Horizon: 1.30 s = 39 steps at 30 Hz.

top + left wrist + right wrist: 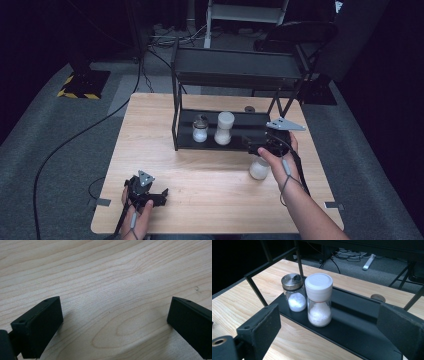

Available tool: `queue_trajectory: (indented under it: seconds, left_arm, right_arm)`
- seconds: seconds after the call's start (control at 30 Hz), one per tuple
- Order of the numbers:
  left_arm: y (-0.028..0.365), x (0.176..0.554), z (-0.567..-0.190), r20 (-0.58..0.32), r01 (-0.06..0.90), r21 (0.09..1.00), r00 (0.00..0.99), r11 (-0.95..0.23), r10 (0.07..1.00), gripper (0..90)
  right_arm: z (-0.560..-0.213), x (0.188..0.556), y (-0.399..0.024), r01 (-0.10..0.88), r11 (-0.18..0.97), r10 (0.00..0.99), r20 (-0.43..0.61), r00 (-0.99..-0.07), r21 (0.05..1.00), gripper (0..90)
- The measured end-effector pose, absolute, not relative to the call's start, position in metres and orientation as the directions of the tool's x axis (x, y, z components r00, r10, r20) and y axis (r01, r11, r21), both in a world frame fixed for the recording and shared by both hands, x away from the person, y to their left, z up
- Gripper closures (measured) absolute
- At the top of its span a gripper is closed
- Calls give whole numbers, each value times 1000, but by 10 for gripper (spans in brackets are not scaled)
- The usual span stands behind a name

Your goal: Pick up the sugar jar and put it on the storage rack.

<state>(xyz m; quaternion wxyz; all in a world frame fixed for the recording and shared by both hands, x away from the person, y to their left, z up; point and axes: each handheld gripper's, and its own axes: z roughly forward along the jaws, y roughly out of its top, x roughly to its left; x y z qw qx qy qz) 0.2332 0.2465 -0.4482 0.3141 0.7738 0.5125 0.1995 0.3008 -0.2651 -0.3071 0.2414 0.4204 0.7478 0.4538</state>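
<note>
The right gripper (327, 327), jaws wide apart and empty, points at the black metal two-tier rack (352, 322). On the rack's lower shelf stands the white-capped clear glass salt jar (319, 300), touching the steel-lidded glass shaker (294, 292). The left gripper (115, 325), jaws also apart, rests on the wooden table (105, 277) well in front of the rack.

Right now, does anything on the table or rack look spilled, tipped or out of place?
Nothing spilled or tipped. Two jars stand upright on the rack's lower shelf: the steel-lidded shaker and the white-capped jar. A third jar stands apart on the table, under the right hand. Both grippers hold nothing.
</note>
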Motion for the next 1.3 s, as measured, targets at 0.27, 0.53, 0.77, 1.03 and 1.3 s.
queue_trajectory:
  seconds: [0.27,0.53,0.77,1.03,1.3]
  left_arm:
    - [247,233,-448,-13,668,690,395,-278,918,3]
    - [246,233,-448,-13,668,691,395,-277,919,3]
    - [246,233,-448,-13,668,691,395,-277,919,3]
    - [246,233,-448,-13,668,691,395,-277,919,3]
    - [246,233,-448,-13,668,691,395,-277,919,3]
  right_arm:
    - [-309,294,-277,414,228,858,19,-513,881,54]
    - [-312,292,-282,417,244,859,4,-512,876,54]
    - [-316,289,-289,418,245,864,-1,-504,875,54]
    - [-322,286,-296,423,248,868,-6,-497,871,54]
    - [-331,283,-302,435,245,871,0,-491,867,54]
